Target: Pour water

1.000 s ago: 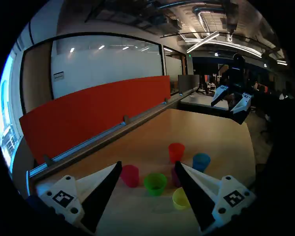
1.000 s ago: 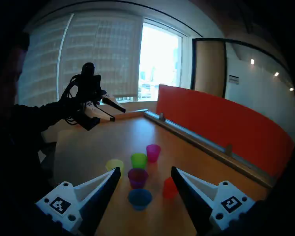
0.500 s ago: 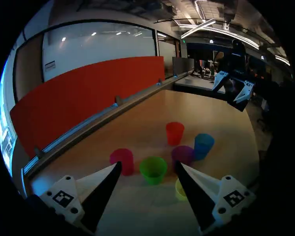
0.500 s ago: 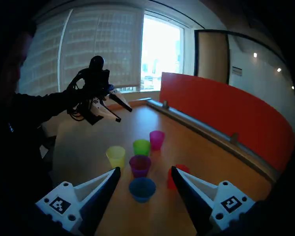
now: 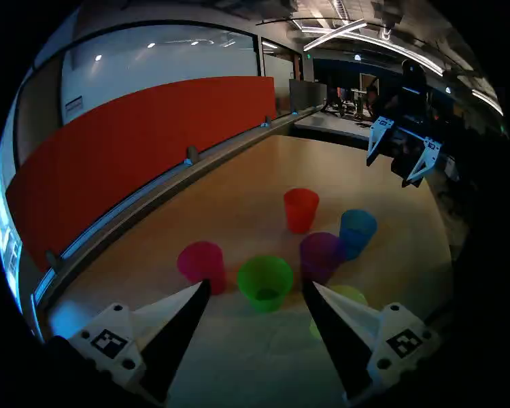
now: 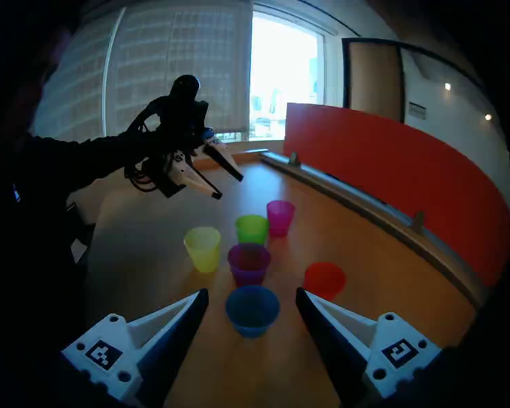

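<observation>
Several plastic cups stand upright in a cluster on the wooden table (image 5: 241, 177). In the left gripper view the green cup (image 5: 264, 282) sits just ahead of my open left gripper (image 5: 253, 306), with the pink cup (image 5: 202, 264), purple cup (image 5: 320, 255), red cup (image 5: 300, 209), blue cup (image 5: 358, 231) and yellow cup (image 5: 343, 296) around it. In the right gripper view the blue cup (image 6: 252, 310) lies between the tips of my open right gripper (image 6: 251, 307); beyond it stand the purple cup (image 6: 248, 263), red cup (image 6: 324, 279), yellow cup (image 6: 202, 248), green cup (image 6: 252, 230) and pink cup (image 6: 280, 217).
An orange partition panel (image 5: 132, 136) with a metal rail (image 5: 187, 180) runs along one table edge. The other gripper hangs above the far end (image 5: 401, 146). A person's dark sleeve (image 6: 71, 166) holds the left gripper (image 6: 217, 170) over the table. Bright windows (image 6: 282, 75) lie behind.
Both grippers have tilted downward toward the cups and come closer. The cups now sit higher between the fingers in both views. Both stay open.
</observation>
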`<state>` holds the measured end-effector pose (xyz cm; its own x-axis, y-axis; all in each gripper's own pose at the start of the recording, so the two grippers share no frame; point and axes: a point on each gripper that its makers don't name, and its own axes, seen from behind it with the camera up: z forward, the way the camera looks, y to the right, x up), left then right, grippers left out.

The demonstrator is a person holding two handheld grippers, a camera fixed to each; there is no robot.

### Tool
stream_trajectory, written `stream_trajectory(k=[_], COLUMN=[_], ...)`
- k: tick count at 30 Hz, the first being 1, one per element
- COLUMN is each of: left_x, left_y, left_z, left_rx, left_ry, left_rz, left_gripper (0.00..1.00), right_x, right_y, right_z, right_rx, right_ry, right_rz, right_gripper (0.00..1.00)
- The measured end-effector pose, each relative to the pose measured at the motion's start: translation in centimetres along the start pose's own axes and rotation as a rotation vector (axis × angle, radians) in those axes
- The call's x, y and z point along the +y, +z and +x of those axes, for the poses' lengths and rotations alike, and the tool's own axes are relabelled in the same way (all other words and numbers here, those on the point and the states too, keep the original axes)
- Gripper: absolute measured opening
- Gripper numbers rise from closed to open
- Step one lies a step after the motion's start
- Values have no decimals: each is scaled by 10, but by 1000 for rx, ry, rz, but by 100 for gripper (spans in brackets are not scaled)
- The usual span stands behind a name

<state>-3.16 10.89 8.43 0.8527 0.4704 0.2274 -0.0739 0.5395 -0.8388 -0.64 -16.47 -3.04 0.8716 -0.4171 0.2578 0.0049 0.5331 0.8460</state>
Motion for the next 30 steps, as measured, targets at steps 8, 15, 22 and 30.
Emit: stream_trajectory(k=[8,15,22,30], left_x=[-5,-6,-9,-11], left_y=[6,11,13,16], left_z=[-10,-13,-17,-18], left_rx=[-22,-29,-39,-41], left_ry=[6,4,8,8], left_rz=[0,-4,1,-1], left_gripper=[100,100,100,100], right_x=[-1,-5,-3,2], right_y=[15,30,44,58], right_z=[-27,-52,-66,-76], right_rx=[-45,-98,-121,-143], right_ry=[10,9,27,27], right_rz=[12,27,28,33], right_gripper=[99,100,100,100])
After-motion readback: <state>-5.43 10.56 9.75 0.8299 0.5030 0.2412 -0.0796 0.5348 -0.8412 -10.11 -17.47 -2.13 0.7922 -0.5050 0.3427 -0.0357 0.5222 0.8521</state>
